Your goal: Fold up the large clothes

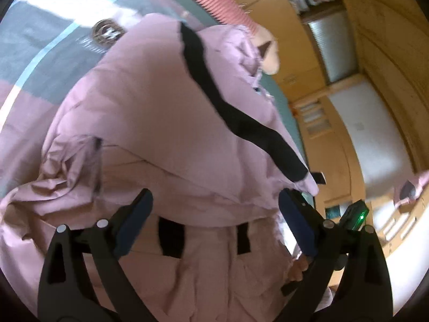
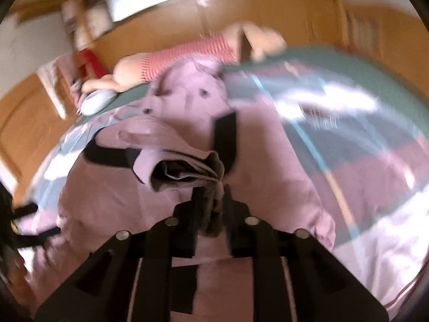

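Right wrist, blurred: striped bedspread, wooden cabinets probably.

I see a bed carrying everything, covered with a blanket in grey, pink and teal bands with thin light-blue stripes and a round emblem. Spread across it lies a mauve jacket with black trim bands, bunched and partly doubled over on itself. At the bed's far edge I make out a plush toy in a red-and-white striped top lying on the teal band, just beyond the jacket's collar. A pale rounded object rests beside the toy; too blurred to name.
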A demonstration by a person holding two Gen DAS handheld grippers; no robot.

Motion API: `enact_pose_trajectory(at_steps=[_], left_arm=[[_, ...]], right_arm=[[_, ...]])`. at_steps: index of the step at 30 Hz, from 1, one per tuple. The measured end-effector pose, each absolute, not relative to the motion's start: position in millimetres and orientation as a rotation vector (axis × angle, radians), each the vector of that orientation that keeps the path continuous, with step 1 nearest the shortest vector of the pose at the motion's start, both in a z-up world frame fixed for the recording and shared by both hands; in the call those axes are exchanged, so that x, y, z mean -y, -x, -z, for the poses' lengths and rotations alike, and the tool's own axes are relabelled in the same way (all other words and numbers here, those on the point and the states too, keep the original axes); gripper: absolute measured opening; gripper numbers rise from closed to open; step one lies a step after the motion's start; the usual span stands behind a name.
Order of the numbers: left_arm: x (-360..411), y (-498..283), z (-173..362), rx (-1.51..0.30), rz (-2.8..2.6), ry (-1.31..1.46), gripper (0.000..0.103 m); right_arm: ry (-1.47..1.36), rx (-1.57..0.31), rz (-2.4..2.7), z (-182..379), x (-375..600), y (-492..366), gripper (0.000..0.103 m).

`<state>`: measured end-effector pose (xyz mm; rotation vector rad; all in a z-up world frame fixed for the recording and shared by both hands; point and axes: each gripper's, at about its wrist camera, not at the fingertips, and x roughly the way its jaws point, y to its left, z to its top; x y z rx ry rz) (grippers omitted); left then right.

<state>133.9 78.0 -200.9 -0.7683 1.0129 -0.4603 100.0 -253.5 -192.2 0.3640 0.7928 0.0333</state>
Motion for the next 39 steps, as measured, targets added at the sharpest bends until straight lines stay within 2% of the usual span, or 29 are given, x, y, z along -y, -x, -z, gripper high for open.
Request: enact_pose_trajectory(at_steps=[1, 2, 3, 4, 8, 10, 11, 12, 14, 15, 18, 22, 26, 28, 29, 30, 31, 35, 38, 39], left_arm=[[-80.7, -135.6, 206.8, -1.022, 0.435, 0.779, 0.097], [-83.3, -137.6, 211.6, -1.028, 0.412, 0.788, 0.097], [-83.7, -140.5, 210.8, -1.029, 0.402, 0.794, 0.097], [-84.5, -143.4, 213.8, -1.031, 0.394, 0.796, 0.097], [-88.9, -147.7, 214.7, -1.012, 0.342, 0.797, 0.097], [-89.2, -147.3, 216.1, -1.01, 0.293, 0.781, 0.097], [-89.4, -147.0, 216.9, -1.008, 0.272, 0.764, 0.097], [-91.5, -145.4, 215.3, -1.004, 0.252, 0.743, 0.095], [-90.9, -141.7, 209.1, -0.984, 0.192, 0.665, 0.091], [-89.5, -142.3, 205.8, -0.976, 0.173, 0.639, 0.087], [-85.8, -138.7, 196.5, -0.945, 0.137, 0.57, 0.085], [-82.0, -132.1, 183.0, -0.902, 0.093, 0.486, 0.086], [-80.4, -130.4, 180.6, -0.894, 0.044, 0.429, 0.088], [-81.4, -130.2, 180.9, -0.899, 0.041, 0.432, 0.088], [-81.9, -130.2, 181.3, -0.902, 0.042, 0.434, 0.089], [-82.0, -130.0, 181.9, -0.903, 0.041, 0.434, 0.089], [-82.1, -130.0, 181.7, -0.904, 0.038, 0.433, 0.09], [-80.8, -129.6, 183.7, -0.911, 0.033, 0.427, 0.092], [-78.4, -130.0, 186.5, -0.925, 0.043, 0.426, 0.092], [-77.5, -129.8, 186.6, -0.926, 0.042, 0.424, 0.092]], right_arm=[[-0.434, -0.812, -0.053, 198.2, 262.0, -101.8, 0.043], [-0.499, -0.825, -0.081, 203.0, 267.7, -103.5, 0.068], [-0.547, -0.826, -0.107, 206.0, 269.8, -103.9, 0.084], [-0.567, -0.832, -0.125, 207.9, 267.3, -103.9, 0.086], [-0.594, -0.856, -0.188, 218.6, 257.3, -113.0, 0.086], [-0.62, -0.878, -0.208, 223.7, 251.7, -112.3, 0.061], [-0.615, -0.889, -0.206, 224.9, 251.7, -112.3, 0.036], [-0.614, -0.894, -0.21, 225.8, 251.6, -113.2, 0.02], [-0.641, -0.887, -0.209, 222.6, 257.4, -112.0, 0.014], [-0.658, -0.886, -0.206, 220.8, 262.8, -108.4, 0.013], [-0.737, -0.879, -0.234, 211.8, 277.8, -108.9, 0.012], [-0.729, -0.844, -0.181, 191.5, 294.7, -104.1, 0.012], [-0.691, -0.892, 0.024, 202.8, 315.3, -99.1, 0.013], [-0.735, -0.886, 0.082, 207.6, 329.5, -95.0, 0.031], [-0.768, -0.879, 0.087, 208.9, 334.4, -92.9, 0.052], [-0.808, -0.86, 0.076, 209.3, 338.3, -90.1, 0.068], [-0.823, -0.847, 0.05, 208.1, 337.7, -88.9, 0.071], [-0.735, -0.865, -0.118, 203.8, 305.6, -100.8, 0.097], [-0.698, -0.913, -0.228, 210.3, 277.9, -111.9, 0.096], [-0.681, -0.922, -0.235, 211.7, 272.9, -111.4, 0.076]])
